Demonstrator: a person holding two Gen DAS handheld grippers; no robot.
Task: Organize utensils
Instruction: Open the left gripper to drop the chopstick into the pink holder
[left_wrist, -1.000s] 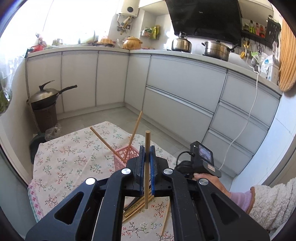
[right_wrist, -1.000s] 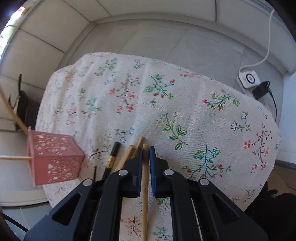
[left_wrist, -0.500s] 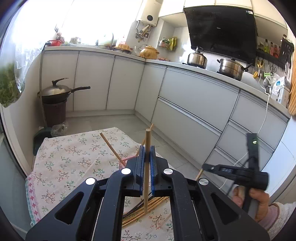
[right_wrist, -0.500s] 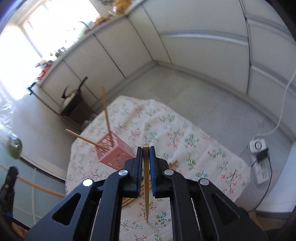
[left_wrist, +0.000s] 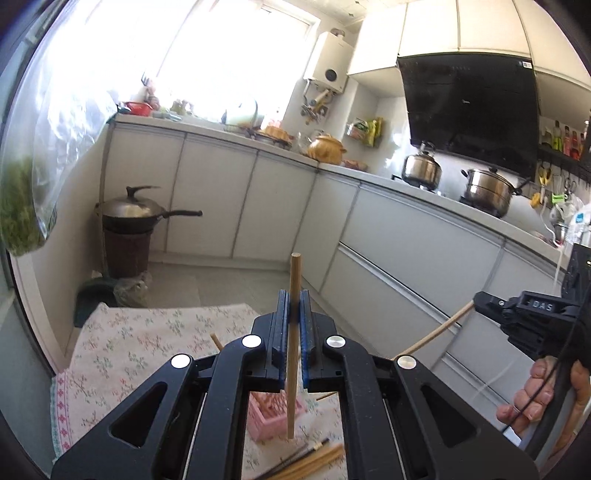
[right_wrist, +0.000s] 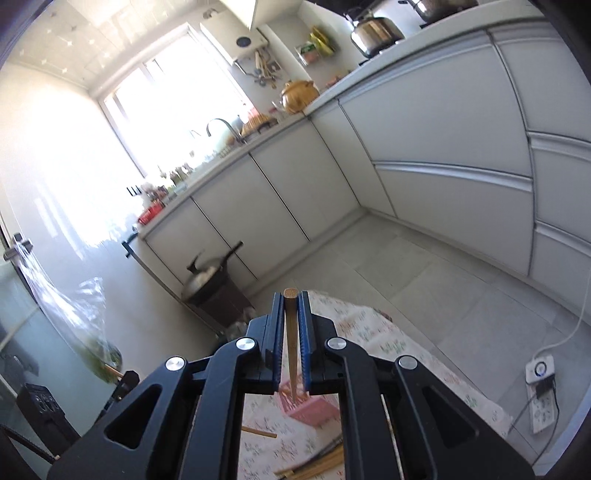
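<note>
in the pink basket (left_wrist: 275, 419) chopsticks (left_wrist: 216, 341) lean outward.

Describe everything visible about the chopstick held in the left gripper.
The chopstick is a plain, light-brown wooden stick, round with a flat-cut top. It stands nearly upright, clamped near its middle between the blue pads of the left gripper, which is shut on it. Its top rises above the jaws; its lower end hangs free in front of the pink basket on the floral cloth, touching nothing else.
</note>
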